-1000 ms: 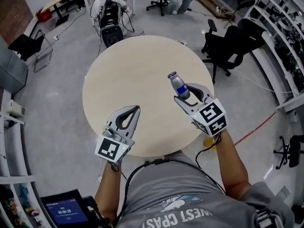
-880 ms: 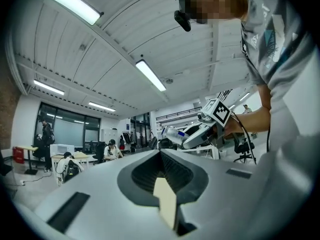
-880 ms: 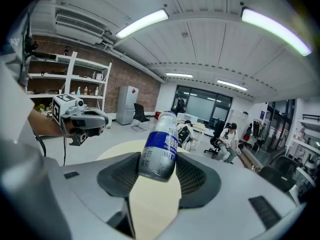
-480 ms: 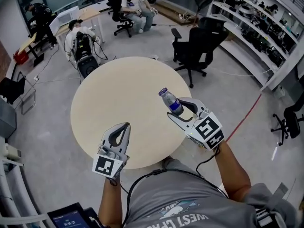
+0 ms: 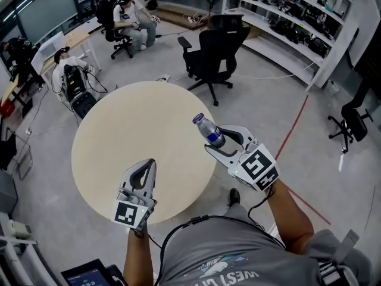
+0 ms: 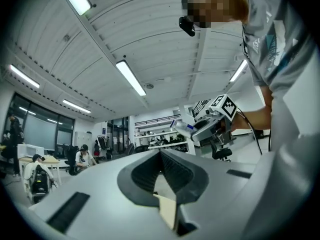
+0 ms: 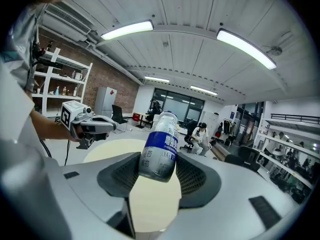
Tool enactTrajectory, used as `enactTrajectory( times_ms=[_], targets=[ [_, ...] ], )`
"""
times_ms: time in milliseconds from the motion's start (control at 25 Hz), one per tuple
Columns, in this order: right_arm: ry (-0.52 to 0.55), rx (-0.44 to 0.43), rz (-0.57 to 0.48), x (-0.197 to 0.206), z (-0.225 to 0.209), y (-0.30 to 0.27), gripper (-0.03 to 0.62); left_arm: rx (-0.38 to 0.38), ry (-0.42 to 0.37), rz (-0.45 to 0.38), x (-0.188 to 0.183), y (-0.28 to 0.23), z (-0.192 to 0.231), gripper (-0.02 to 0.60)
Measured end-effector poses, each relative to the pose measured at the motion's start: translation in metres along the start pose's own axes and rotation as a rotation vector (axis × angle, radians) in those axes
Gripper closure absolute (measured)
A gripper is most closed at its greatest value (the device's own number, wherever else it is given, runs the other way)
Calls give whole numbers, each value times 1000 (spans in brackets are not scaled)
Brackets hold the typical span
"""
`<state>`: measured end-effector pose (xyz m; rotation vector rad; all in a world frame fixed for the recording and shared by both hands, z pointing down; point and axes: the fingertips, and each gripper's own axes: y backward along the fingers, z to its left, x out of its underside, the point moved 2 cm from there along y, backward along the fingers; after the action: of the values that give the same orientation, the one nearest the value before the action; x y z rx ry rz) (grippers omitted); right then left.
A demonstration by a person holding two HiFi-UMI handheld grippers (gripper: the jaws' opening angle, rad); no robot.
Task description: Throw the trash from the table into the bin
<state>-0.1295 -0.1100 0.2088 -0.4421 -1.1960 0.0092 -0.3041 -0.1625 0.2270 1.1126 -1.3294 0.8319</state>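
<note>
A small plastic bottle with a blue-and-white label is clamped upright between the jaws of my right gripper, over the right rim of the round beige table. The right gripper view has the bottle filling the gap of the right gripper, with the tabletop behind it. My left gripper hovers over the near part of the table with its jaws together and nothing in them. In the left gripper view the left gripper is shut, and the bottle shows off to the right. No bin shows in any view.
A black office chair stands just beyond the table. Shelving lines the back right. A red line crosses the grey floor at right, near another chair. People sit at the back left.
Both grippers have shifted right relative to the table. The bottle, held throughout, went from above the tabletop to its right rim. The head view swung right, so the table slid left.
</note>
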Motion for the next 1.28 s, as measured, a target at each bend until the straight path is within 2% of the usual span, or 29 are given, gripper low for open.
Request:
enactTrajectory(
  times_ms=[240, 360, 560, 760, 1000, 1280],
  targets=[
    [-70, 88, 31, 46, -54, 55, 365, 125, 6, 28, 4, -78, -45, 538],
    [-117, 136, 61, 90, -100, 88, 365, 188, 15, 33, 15, -136, -80, 538],
    [-220, 200, 98, 168, -188, 150, 365, 325, -3, 98, 41, -250, -160, 538],
    [-301, 245, 140, 239, -231, 156, 365, 450, 38, 112, 86, -329, -200, 538],
    [-436, 273, 194, 336, -290, 195, 365, 620, 67, 183, 137, -433, -292, 538],
    [-554, 299, 256, 451, -313, 180, 365, 749, 72, 271, 238, -489, -338, 538]
  ],
)
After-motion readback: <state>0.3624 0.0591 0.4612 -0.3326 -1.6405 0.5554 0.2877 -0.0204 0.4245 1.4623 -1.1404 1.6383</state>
